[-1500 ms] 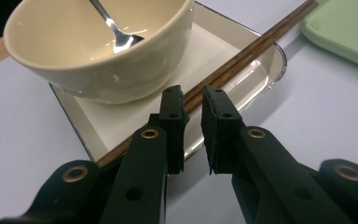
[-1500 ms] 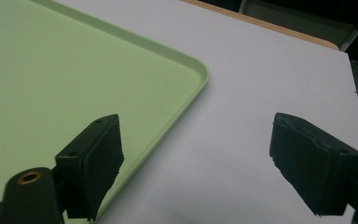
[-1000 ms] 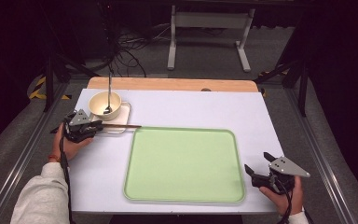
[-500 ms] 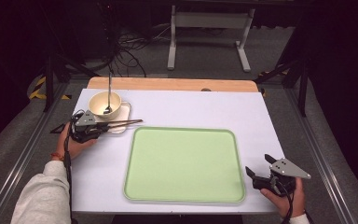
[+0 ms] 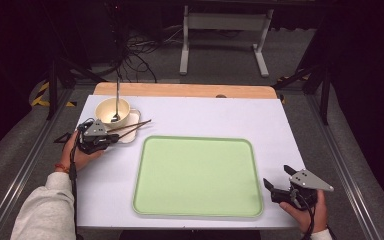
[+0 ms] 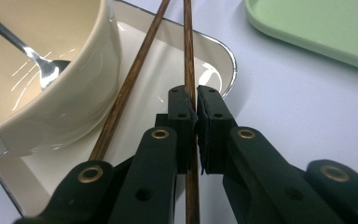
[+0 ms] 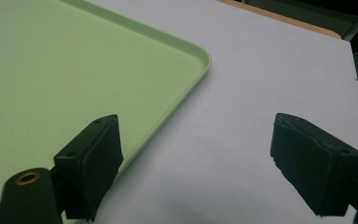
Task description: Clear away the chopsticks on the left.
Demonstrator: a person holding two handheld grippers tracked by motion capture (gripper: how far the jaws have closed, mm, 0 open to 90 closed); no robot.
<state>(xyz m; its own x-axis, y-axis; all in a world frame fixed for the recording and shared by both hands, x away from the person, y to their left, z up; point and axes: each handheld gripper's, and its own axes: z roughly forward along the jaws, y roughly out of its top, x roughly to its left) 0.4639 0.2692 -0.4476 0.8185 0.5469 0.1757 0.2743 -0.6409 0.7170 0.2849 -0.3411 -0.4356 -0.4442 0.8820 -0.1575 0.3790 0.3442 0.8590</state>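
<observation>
At the worktop's [image 5: 205, 112] far left a cream bowl [image 5: 112, 112] stands on a small white tray [image 5: 130, 134], with a spoon [image 5: 116, 100] leaning in it, handle toward 12 o'clock. The bowl sits just beside the chopsticks and crowds the left gripper [image 5: 111, 141] on its 11 o'clock side.

Two brown chopsticks [image 5: 132, 127] lie across the tray's near edge, long axes running from 8 o'clock to 2 o'clock, tips splayed slightly apart. In the left gripper view the right-hand chopstick [image 6: 189, 70] passes straight between the fingers [image 6: 182, 116], which have just been closing and now pinch it; the other chopstick [image 6: 130, 79] lies outside, just left of them.

The green tray [image 5: 195, 175] fills the middle. At 4 o'clock the right gripper [image 5: 275, 184] rests beside it, fingers [image 7: 93, 158] spread wide, holding nothing.
</observation>
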